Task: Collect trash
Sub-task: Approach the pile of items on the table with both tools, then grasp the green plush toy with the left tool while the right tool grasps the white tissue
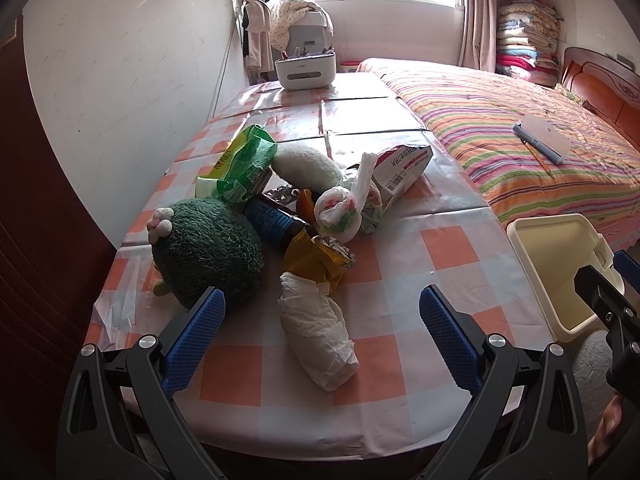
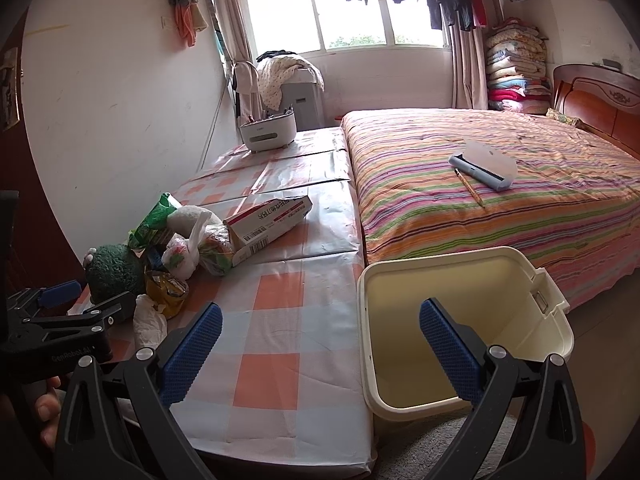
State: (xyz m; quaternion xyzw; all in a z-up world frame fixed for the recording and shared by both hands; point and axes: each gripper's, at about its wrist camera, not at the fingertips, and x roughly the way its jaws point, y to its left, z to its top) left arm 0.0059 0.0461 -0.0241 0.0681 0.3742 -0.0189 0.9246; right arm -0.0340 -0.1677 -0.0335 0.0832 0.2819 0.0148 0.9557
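Left gripper (image 1: 320,334): spread wide, crumpled tissue (image 1: 318,338) lower centre between its fingers (untouched) | right gripper (image 2: 320,350): spread, bin (image 2: 464,332) lower right.

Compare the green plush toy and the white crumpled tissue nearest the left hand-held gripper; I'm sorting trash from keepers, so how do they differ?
The green plush toy is round, fuzzy and dark green; the crumpled tissue is long, wrinkled and white. The plush toy is bulkier and stands taller, while the tissue lies flat and low. The plush toy sits toward the wall side; the tissue lies nearer the table's middle. Both rest on the checked tablecloth, ungripped.
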